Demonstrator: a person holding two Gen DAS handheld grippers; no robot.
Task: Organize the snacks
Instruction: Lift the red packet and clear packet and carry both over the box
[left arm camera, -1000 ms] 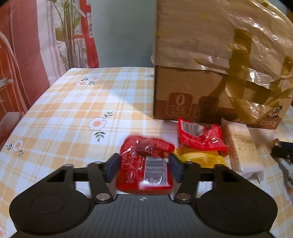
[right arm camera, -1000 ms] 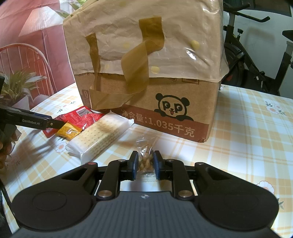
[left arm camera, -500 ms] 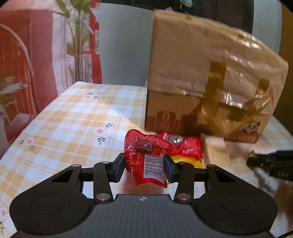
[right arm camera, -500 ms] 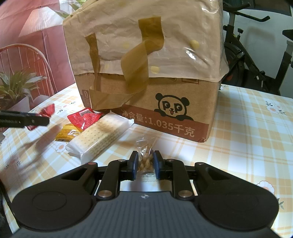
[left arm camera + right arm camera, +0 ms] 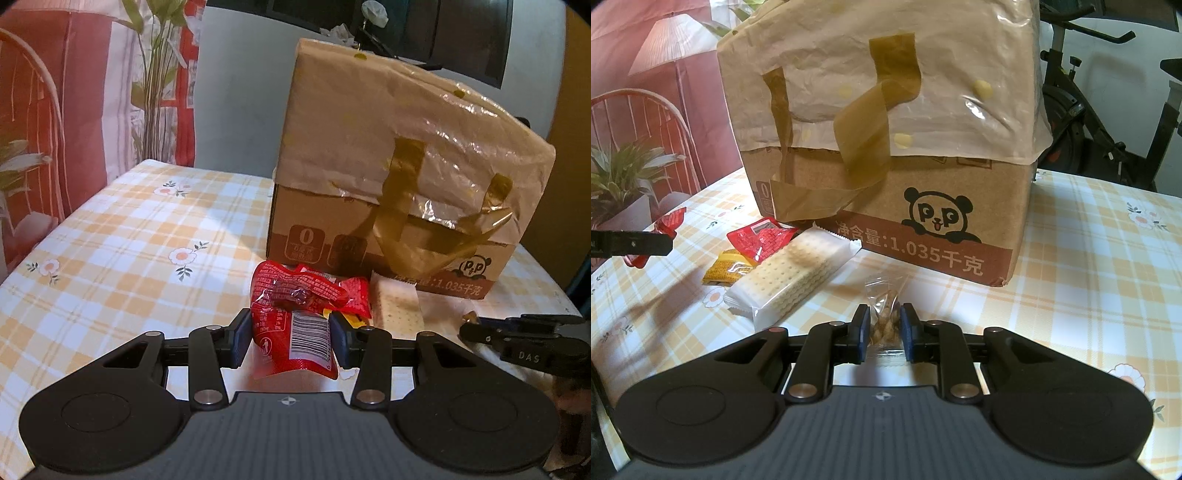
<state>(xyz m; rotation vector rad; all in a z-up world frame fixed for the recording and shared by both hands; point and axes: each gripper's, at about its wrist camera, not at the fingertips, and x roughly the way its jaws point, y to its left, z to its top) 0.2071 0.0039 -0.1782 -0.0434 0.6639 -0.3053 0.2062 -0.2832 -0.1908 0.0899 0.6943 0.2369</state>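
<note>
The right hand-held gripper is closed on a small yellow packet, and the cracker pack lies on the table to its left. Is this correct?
Not quite. The right hand-held gripper is closed on a small clear bag of nuts, not a yellow packet. The right wrist view shows it. The cracker pack does lie on the table to its left.

A checked, flower-printed cloth is covering the surface (image 5: 1089, 236). An exercise bike (image 5: 1086, 107) is standing beyond its far edge, behind it. A backdrop showing a lamp (image 5: 670, 40), a chair (image 5: 639, 122) and a potted plant (image 5: 620, 181) is hanging along the other side. A pale wall (image 5: 243, 92) is showing behind.
</note>
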